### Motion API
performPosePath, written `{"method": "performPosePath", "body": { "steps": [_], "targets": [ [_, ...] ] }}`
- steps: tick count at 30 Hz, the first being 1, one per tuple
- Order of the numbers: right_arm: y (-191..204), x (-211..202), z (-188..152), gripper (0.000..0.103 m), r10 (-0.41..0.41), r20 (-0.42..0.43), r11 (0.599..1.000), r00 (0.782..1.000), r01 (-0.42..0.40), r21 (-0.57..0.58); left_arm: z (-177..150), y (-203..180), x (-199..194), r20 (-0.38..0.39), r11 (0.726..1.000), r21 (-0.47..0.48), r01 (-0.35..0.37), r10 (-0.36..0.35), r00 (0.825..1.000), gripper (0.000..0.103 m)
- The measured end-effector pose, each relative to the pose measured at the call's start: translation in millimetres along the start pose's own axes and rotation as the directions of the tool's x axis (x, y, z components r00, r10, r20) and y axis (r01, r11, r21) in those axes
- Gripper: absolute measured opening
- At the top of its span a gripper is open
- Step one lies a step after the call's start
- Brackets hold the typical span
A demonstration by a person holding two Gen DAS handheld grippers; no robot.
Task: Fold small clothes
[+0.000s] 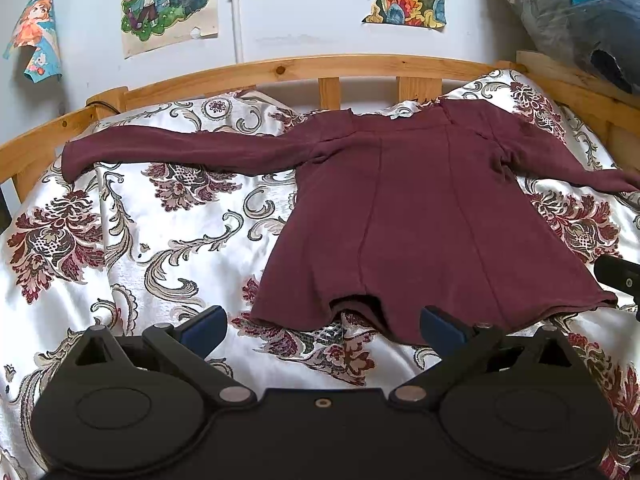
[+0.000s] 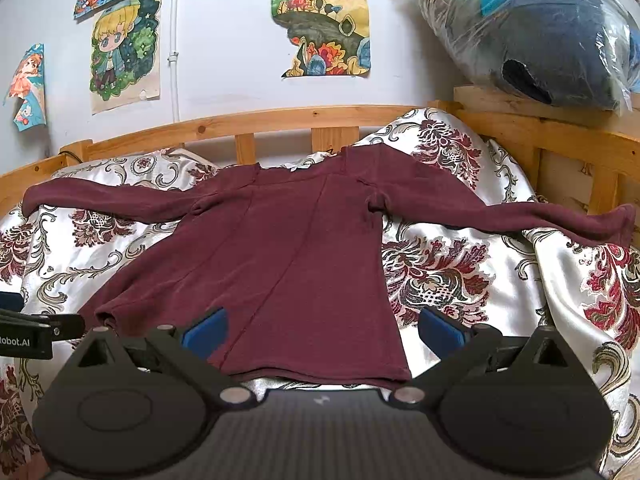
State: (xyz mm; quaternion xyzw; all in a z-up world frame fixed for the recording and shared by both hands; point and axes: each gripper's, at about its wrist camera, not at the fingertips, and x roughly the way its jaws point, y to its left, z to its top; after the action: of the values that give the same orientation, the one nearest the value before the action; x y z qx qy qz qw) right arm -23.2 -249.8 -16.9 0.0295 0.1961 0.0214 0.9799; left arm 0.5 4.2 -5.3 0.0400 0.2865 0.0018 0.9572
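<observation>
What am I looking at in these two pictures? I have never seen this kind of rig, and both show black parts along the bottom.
There is no robot arm here. A person carries a hand-held gripper in each hand, and each has a fisheye camera looking forward along its two blue-padded fingers. One picture comes from the left hand-held gripper, the other from the right hand-held gripper; the black parts are the tools themselves. Both stand open and hold nothing. Ahead lies a maroon long-sleeved top, spread flat with sleeves out, its hem nearest the cameras, on a floral bedspread inside a wooden bed frame. Nothing is folded yet. Drawings hang on the wall, and a plastic-wrapped bundle sits at upper right.
</observation>
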Motion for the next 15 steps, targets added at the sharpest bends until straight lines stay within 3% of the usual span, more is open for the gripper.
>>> {"method": "performPosePath", "body": {
  "steps": [15],
  "targets": [
    [0.1,0.0,0.3,0.103,0.0,-0.001,1.0,1.0,0.0,0.001,-1.6,-1.4,-1.2,0.0,1.0,0.004,-0.001,0.001,1.0,0.102]
  ]
}}
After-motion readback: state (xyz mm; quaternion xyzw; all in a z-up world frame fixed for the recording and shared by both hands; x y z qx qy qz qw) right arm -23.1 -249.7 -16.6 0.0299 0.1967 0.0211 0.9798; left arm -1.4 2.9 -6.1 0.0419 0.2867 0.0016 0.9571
